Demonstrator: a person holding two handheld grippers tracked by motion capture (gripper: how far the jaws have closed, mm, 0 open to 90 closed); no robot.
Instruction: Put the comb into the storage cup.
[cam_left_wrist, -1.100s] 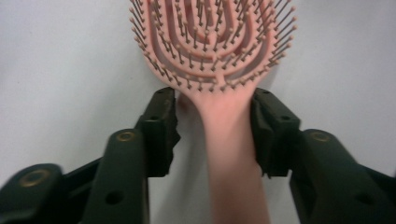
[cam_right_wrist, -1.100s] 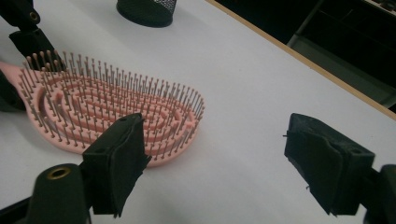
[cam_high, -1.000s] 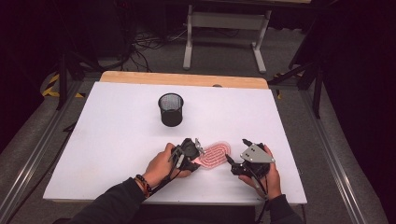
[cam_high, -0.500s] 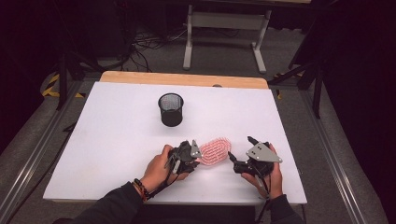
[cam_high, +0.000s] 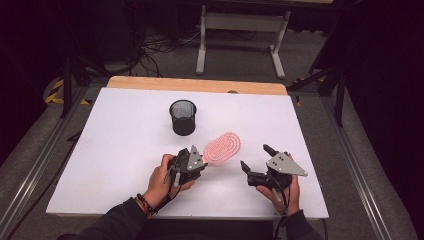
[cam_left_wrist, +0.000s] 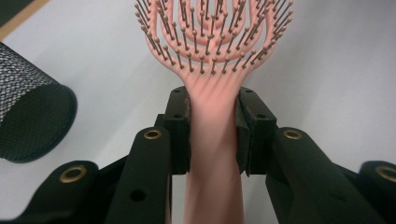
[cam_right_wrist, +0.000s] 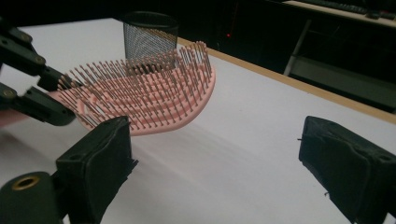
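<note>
Gripping a pink hairbrush (cam_high: 222, 148) by its handle, the left tongs (cam_left_wrist: 212, 121) hold it above the white tabletop (cam_high: 115, 150).
Both jaws press the handle's sides, and the bristled head (bristles up) juts toward the black mesh cup (cam_high: 183, 117), which stands just beyond it on the tabletop. The right tongs (cam_high: 256, 162) sit beside the brush with jaws spread wide and nothing between them, near the front edge.

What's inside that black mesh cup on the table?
From above, the black mesh cup stands upright and its opening looks dark, with nothing sticking out over the rim. Its bottom is in shadow, so something small lying there cannot be ruled out.
</note>
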